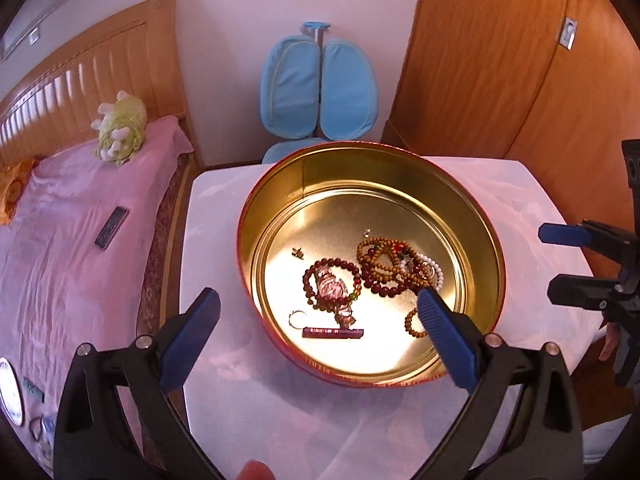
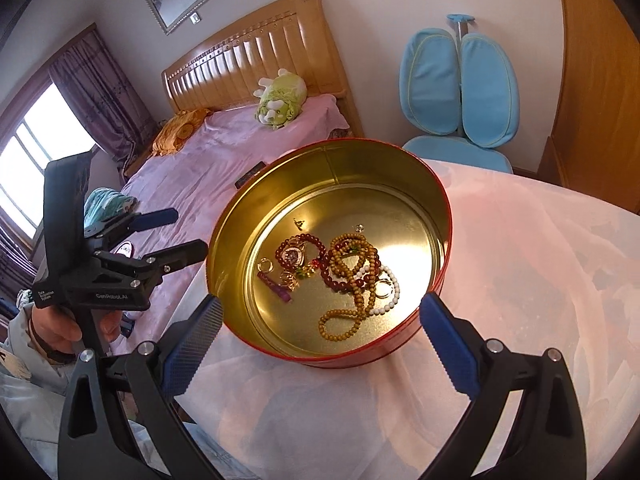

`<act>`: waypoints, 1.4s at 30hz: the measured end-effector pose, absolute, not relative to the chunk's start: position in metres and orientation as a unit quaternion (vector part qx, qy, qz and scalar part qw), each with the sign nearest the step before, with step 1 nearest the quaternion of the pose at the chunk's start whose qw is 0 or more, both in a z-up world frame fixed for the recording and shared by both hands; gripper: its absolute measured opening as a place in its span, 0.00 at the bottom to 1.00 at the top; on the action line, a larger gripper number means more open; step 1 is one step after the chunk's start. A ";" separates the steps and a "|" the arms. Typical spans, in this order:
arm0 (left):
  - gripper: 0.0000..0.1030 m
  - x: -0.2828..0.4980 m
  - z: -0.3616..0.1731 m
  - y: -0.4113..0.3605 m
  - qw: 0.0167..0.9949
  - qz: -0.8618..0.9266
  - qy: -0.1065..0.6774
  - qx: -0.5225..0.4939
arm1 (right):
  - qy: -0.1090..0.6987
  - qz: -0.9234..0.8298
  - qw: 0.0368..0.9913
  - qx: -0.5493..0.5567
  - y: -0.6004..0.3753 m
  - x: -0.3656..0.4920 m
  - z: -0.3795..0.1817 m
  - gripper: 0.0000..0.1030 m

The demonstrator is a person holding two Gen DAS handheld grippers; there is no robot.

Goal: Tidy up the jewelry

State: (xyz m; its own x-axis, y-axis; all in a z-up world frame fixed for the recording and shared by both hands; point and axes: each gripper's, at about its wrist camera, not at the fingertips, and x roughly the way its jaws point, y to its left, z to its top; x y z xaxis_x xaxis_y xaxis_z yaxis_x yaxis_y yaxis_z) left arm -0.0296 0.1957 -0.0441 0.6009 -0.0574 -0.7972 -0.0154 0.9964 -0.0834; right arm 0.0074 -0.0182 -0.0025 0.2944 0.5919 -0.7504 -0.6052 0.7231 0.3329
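A round red tin (image 1: 490, 240) (image 2: 444, 216) with a gold inside stands on the white table (image 1: 224, 240). In it lie a dark red bead bracelet (image 1: 332, 266) around a pink watch, tan wooden beads (image 1: 380, 256) (image 2: 352, 276), a white bead string (image 2: 390, 300), a purple bar (image 1: 333, 333) (image 2: 276, 285), rings and small studs. My left gripper (image 1: 320, 308) hangs open above the tin's near side, nothing between its fingers. My right gripper (image 2: 320, 312) is open too, its blue fingers (image 2: 444, 340) straddling the tin's near rim. Each gripper shows at the other view's edge.
A bed with a pink cover (image 1: 72, 240) lies left of the table, with a green plush toy (image 1: 120, 132), an orange pillow and a dark phone (image 1: 111, 227) on it. A blue chair (image 1: 316, 92) stands behind the table. Wooden wardrobe doors (image 1: 500, 60) fill the right.
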 end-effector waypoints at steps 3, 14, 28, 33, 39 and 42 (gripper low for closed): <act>0.93 -0.062 -0.044 0.207 0.886 0.016 0.458 -0.069 | 0.449 0.383 0.807 0.021 -0.025 -0.008 0.001 0.96; 0.93 -0.141 -0.029 0.286 0.865 0.131 0.469 -0.119 | 0.435 0.446 0.782 0.026 0.039 -0.035 0.011 0.96; 0.93 -0.144 -0.167 0.557 0.775 0.199 0.540 -0.262 | 0.475 0.487 0.725 -0.104 0.369 -0.025 -0.048 0.96; 0.94 -0.160 -0.256 0.690 0.699 0.255 0.588 -0.317 | 0.586 0.461 0.645 -0.170 0.543 -0.026 -0.163 0.96; 0.94 -0.189 -0.342 0.808 0.659 0.348 0.594 -0.302 | 0.637 0.406 0.616 -0.225 0.690 -0.037 -0.276 0.96; 0.94 -0.197 -0.358 0.844 0.673 0.395 0.559 -0.282 | 0.598 0.401 0.648 -0.248 0.747 -0.037 -0.304 0.96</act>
